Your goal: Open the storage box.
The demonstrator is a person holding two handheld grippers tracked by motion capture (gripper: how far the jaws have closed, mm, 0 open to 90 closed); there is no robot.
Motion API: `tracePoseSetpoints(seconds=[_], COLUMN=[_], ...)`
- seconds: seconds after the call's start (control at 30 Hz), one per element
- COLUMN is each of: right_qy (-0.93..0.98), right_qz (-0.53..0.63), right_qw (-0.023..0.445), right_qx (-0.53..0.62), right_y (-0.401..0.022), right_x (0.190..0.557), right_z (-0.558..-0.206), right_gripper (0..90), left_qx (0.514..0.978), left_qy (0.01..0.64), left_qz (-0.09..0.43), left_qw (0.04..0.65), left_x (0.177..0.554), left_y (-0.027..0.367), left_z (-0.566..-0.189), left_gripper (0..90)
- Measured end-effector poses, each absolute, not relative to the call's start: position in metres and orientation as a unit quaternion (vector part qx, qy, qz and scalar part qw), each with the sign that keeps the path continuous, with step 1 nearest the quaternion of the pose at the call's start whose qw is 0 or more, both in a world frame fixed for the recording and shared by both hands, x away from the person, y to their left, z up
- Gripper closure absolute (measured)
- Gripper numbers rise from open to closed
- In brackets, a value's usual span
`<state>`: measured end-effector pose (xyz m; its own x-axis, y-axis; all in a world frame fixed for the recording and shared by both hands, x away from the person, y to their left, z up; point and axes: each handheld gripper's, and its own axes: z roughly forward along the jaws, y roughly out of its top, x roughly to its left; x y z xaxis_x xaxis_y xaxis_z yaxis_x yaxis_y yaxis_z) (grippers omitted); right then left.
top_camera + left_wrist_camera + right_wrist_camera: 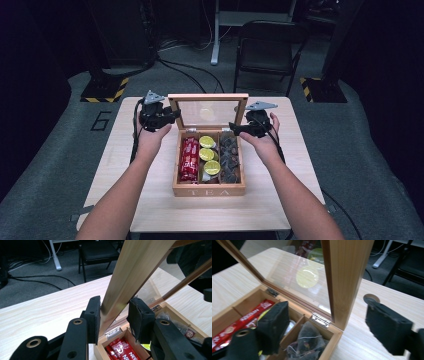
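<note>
Left gripper (pixel 113 315) clamped the tea box lid (pixel 130 277); right gripper (pixel 332 325) stood released astride its frame. Best to lower evenly.

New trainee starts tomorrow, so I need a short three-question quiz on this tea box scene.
1. True or false: the lid of the tea box stands open.
2. Which claw clamps the lid's edge: A left, B right?
3. What fills the box's left compartment?

Key: 1 true. 2 A; the right claw's jaws stand apart on either side of the lid's other edge. 3 red sachets.
</note>
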<state>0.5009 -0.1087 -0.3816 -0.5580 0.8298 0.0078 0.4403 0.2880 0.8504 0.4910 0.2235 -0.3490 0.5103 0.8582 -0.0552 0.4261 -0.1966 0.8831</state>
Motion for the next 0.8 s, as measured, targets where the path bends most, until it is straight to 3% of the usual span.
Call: tracePoseSetpoints(seconds=[0.1,0.17,0.3,0.53,0.8], right_qy=[0.765,0.762,0.755,0.763,0.773], right_qz=[0.427,0.427,0.426,0.423,0.424], right_qw=[0.234,0.237,0.236,0.228,0.236], right_qx=[0.42,0.425,0.439,0.433,0.408], right_y=[-0.11,-0.112,-0.114,-0.117,-0.11], right_x=[0.504,0.507,0.511,0.516,0.518], right_z=[-0.387,-0.39,-0.394,-0.398,-0.4], right_gripper=[28.2,39.9,40.2,51.3,54.6], left_qx=[0.737,0.737,0.736,0.735,0.734], left_qy=[0.436,0.436,0.436,0.437,0.437], left_qz=[0.235,0.235,0.235,0.235,0.233], left_qw=[0.46,0.46,0.462,0.463,0.464], left_x=[0.492,0.492,0.492,0.493,0.494], left_y=[0.223,0.223,0.223,0.224,0.224], left_z=[-0.349,-0.349,-0.349,-0.349,-0.349], left_gripper=[62.6,62.6,62.6,62.5,62.5])
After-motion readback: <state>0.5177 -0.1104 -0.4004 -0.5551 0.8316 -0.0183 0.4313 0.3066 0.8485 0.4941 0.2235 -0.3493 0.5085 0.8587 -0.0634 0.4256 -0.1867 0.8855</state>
